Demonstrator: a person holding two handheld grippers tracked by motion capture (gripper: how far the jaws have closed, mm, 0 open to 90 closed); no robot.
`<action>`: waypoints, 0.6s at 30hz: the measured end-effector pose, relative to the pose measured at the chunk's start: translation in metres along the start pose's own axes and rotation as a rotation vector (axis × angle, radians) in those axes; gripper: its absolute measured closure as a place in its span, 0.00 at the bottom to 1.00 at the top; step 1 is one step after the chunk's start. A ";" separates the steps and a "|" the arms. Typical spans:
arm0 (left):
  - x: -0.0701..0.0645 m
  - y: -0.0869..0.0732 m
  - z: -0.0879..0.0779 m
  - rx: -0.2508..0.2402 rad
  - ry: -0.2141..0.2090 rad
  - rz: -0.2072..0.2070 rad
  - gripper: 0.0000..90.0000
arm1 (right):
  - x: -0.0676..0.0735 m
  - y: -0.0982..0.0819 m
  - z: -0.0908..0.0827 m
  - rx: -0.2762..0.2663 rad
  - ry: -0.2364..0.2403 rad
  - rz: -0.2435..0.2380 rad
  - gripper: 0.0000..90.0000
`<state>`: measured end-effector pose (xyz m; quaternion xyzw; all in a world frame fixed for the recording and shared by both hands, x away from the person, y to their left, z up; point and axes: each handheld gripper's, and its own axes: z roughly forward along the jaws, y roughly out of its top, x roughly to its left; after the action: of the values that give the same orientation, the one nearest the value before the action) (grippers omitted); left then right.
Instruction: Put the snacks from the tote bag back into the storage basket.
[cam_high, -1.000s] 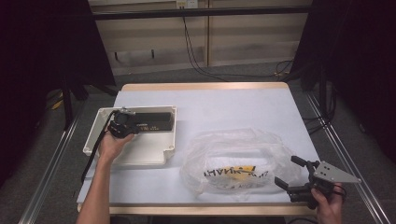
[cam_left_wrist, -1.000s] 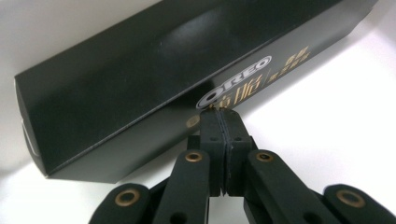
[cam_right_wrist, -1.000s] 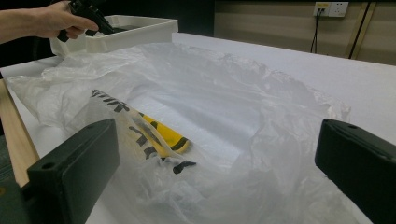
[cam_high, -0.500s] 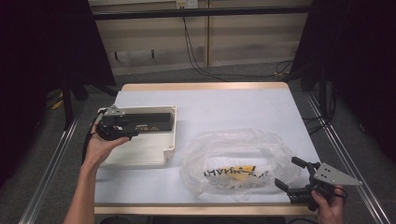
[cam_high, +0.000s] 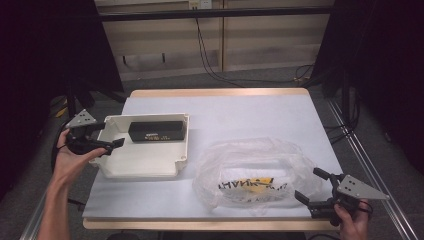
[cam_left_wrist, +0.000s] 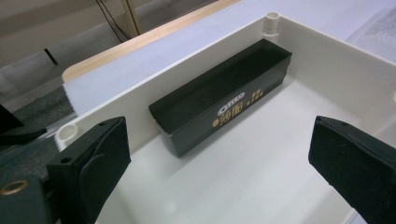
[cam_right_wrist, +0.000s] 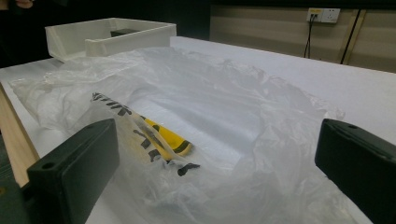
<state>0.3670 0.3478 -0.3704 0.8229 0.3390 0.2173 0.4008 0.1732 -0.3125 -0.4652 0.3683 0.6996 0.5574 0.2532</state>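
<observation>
Left gripper (cam_high: 107, 145) backed off, fingers just opened, long black box (cam_high: 156, 131) lying in tray (cam_high: 145, 162).

Both forearms come in bare, no sleeves. The left gripper (cam_high: 119, 143) is matte black with a grey three-cornered plate on top and a dark cable looping below the hand. The right gripper (cam_high: 309, 190) matches: black body, grey plate dotted with small screws. Up close its blocky black pads (cam_right_wrist: 74, 161) each show a small round hole.
</observation>
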 end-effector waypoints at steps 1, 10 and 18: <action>0.001 -0.002 -0.003 -0.002 0.000 0.014 0.06 | 0.000 0.000 0.000 -0.003 -0.002 0.004 0.00; -0.008 -0.017 -0.015 -0.058 0.056 -0.038 0.04 | -0.002 -0.001 -0.002 -0.001 -0.003 0.003 0.00; -0.035 -0.027 -0.018 -0.179 0.147 -0.061 0.02 | -0.004 -0.001 -0.005 -0.008 -0.019 0.012 0.00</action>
<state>0.3210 0.3435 -0.3849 0.7551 0.3717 0.2939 0.4531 0.1716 -0.3187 -0.4654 0.3768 0.6927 0.5581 0.2581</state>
